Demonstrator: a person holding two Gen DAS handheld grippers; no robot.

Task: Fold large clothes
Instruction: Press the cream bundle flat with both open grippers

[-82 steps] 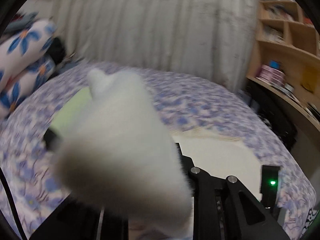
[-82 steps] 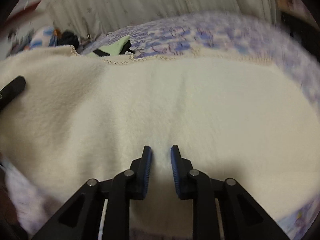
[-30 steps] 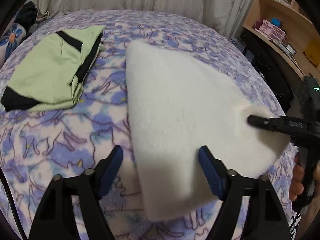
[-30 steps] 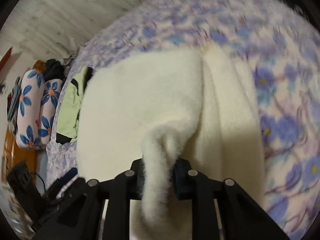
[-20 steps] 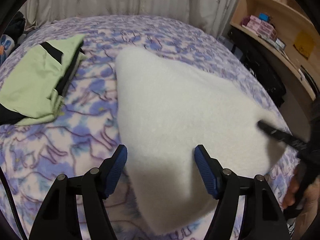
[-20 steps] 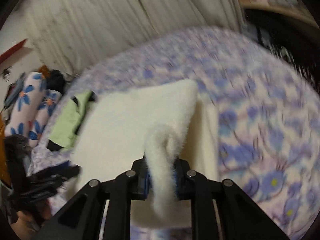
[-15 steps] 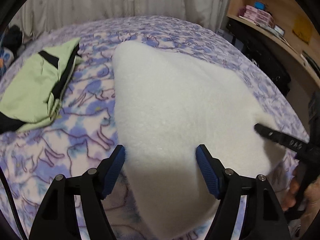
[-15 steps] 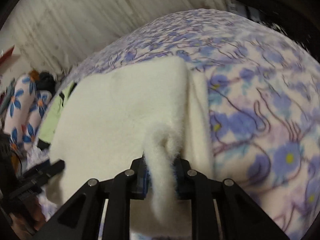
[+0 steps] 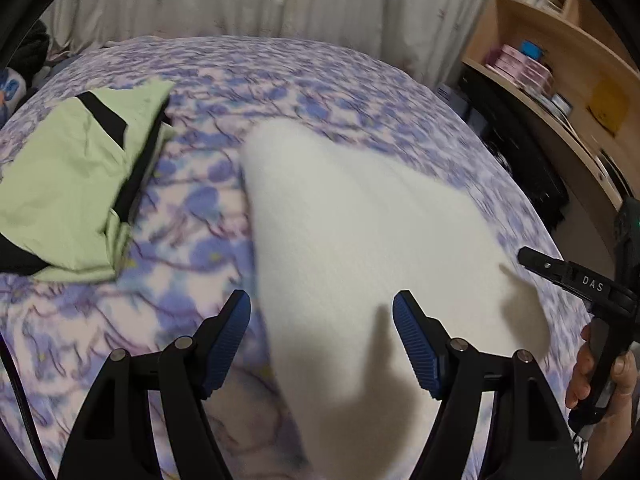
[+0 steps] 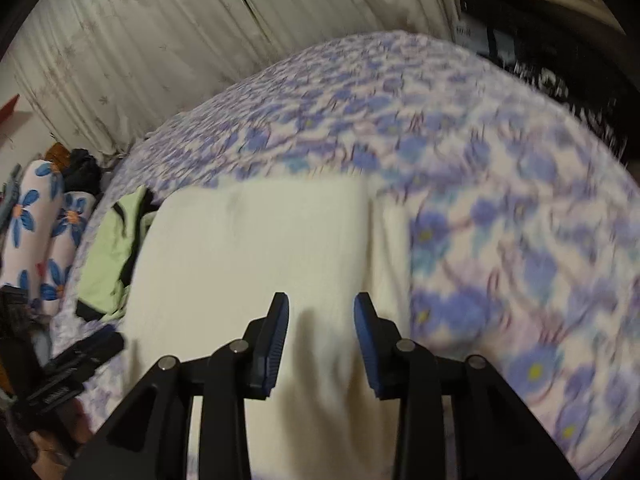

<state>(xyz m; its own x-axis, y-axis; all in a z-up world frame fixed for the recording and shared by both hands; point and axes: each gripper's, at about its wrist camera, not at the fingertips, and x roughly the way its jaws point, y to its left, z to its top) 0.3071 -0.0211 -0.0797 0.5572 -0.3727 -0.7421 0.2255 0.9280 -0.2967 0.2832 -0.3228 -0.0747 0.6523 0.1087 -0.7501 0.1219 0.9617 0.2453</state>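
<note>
Far left, lying on the purple-and-white floral bedspread [image 9: 320, 92]: a folded pale green garment with black trim [image 9: 76, 184], set apart from the work area, presumably as a finished piece. Just beside it toward the middle, separated by a strip of bare bedspread: the task's own item, a cream-white fleece garment [image 9: 360, 248], resting folded on the bed, top layer laid over a lower one whose edge peeks out along the right side in the right wrist view [image 10: 260, 256].

Over the near left edge of the fleece: left gripper [image 9: 322, 334], blue-padded fingers spread wide, clamped on nothing, one finger above bedspread and the other above fleece — likely poised to smooth or take a fresh grip.

Further right, at the near right corner: right gripper [image 10: 322, 336], fingers likewise parted with only fleece showing between them, nothing pinched; seen from the left wrist view as a black tool held in a hand at the frame edge. Fold apparently laid down and let go; probably another fold or a squaring-up to come.

Rightmost, off the bed: wooden shelving [image 9: 560, 60] with boxes.
</note>
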